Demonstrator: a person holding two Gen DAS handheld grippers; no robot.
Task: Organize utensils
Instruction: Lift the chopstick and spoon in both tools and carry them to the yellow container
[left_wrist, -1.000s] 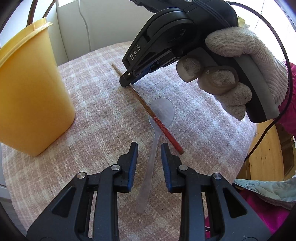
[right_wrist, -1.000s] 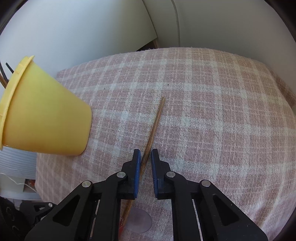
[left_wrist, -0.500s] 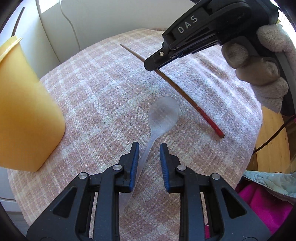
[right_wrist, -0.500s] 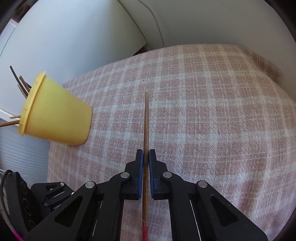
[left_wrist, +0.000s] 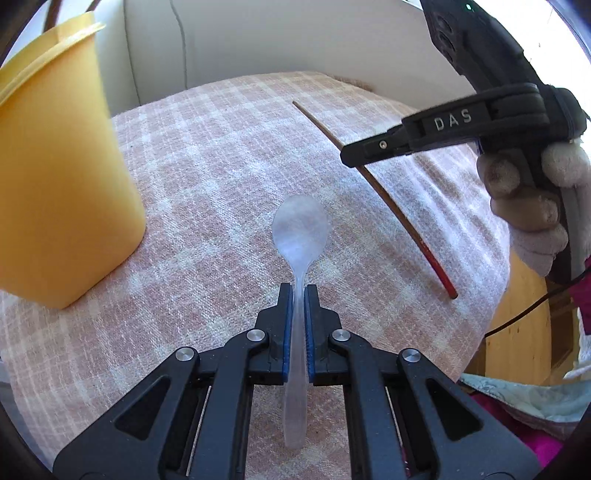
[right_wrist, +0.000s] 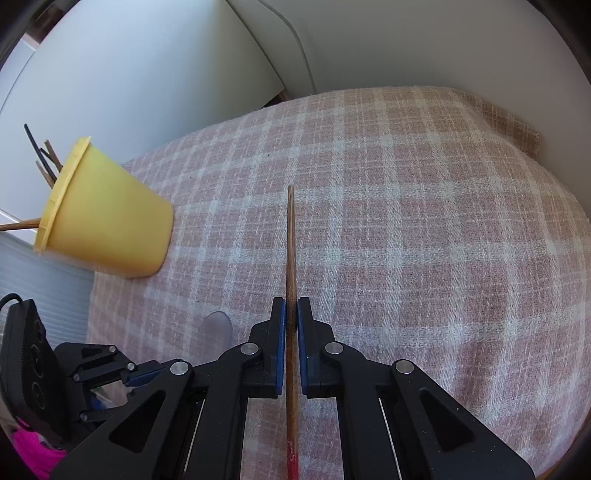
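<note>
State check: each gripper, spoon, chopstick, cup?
left gripper: jaws just closed, shut on the spoon handle
clear plastic spoon: gripped, bowl forward over the cloth
right gripper: shut on the chopstick
chopstick: gripped mid-shaft, lifted
yellow cup: upright on checked cloth, sticks inside

One yellow cup (left_wrist: 55, 177) on one checked cloth (left_wrist: 221, 158). One clear plastic spoon (left_wrist: 300, 236). One brown chopstick (right_wrist: 291, 236) outside the cup; about four sticks (right_wrist: 46, 162) poking out of it, exact count unclear. Two grippers: left (left_wrist: 295, 291), right (right_wrist: 291, 306).
</note>
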